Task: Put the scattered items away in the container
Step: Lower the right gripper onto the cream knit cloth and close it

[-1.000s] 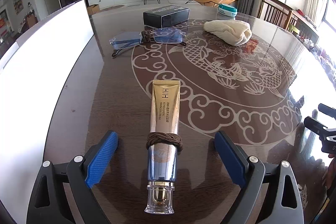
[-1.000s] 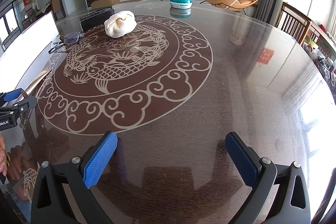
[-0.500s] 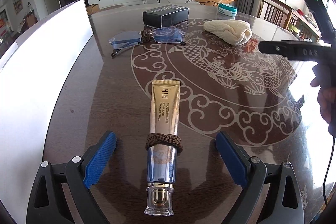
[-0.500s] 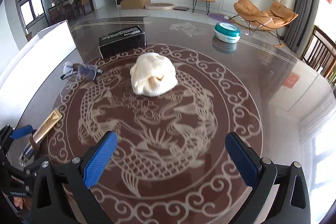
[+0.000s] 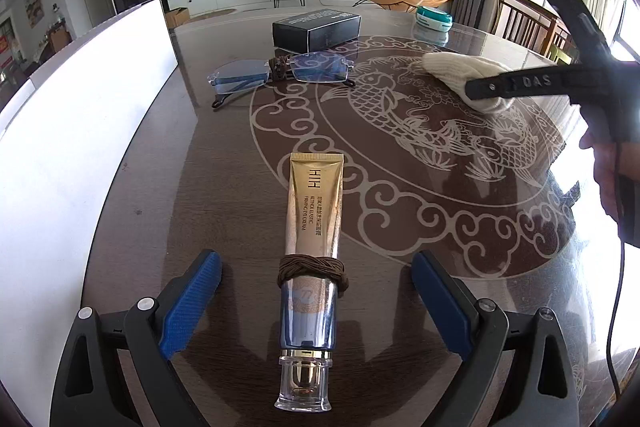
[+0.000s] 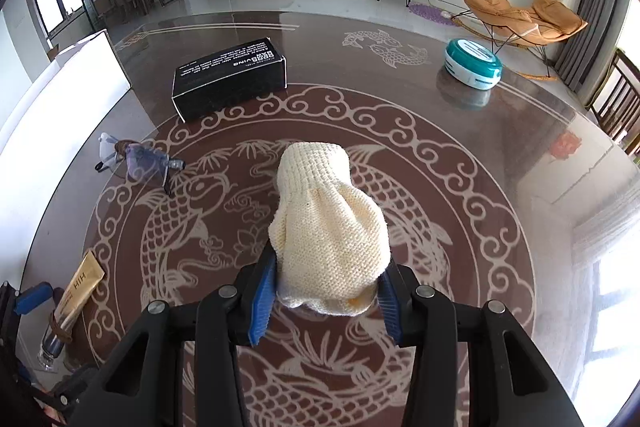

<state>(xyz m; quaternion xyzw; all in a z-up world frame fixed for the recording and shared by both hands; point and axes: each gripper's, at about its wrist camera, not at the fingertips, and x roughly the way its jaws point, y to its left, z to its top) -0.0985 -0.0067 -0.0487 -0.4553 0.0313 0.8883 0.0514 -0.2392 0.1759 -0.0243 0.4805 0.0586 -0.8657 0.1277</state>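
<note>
Fingers (image 6: 264, 291) of the right gripper (image 6: 325, 293) have just been closing and now pinch the near end of the cream knitted glove (image 6: 326, 227), one blue pad on each side of its bunched cuff, so the wool bulges out ahead of the tips. Gripping that thick end looks like a sensible choice: the soft fabric gives the pads plenty to bite on, and the rest of the glove lies flat on the tabletop (image 6: 460, 155) straight beyond the fingers, free to trail when lifted. That gripper points steeply down at the tabletop, and in the left wrist view a hand (image 5: 608, 171) is seen holding its handle.

Fingers (image 5: 188, 303) of the left gripper (image 5: 316, 307) stand wide apart, untouched by anything, tilted down over the cream tube (image 5: 314, 239). The tube lies between them, lengthwise along their line, cap nearest the camera, with a brown hair tie (image 5: 312, 267) wound round it, probably lined up so for a straight squeeze. Beyond the tube lie the glasses (image 5: 280, 75) and a black box (image 5: 316, 31). To the left of those fingers rises the white container (image 5: 80, 147) wall, the likely destination.
</note>
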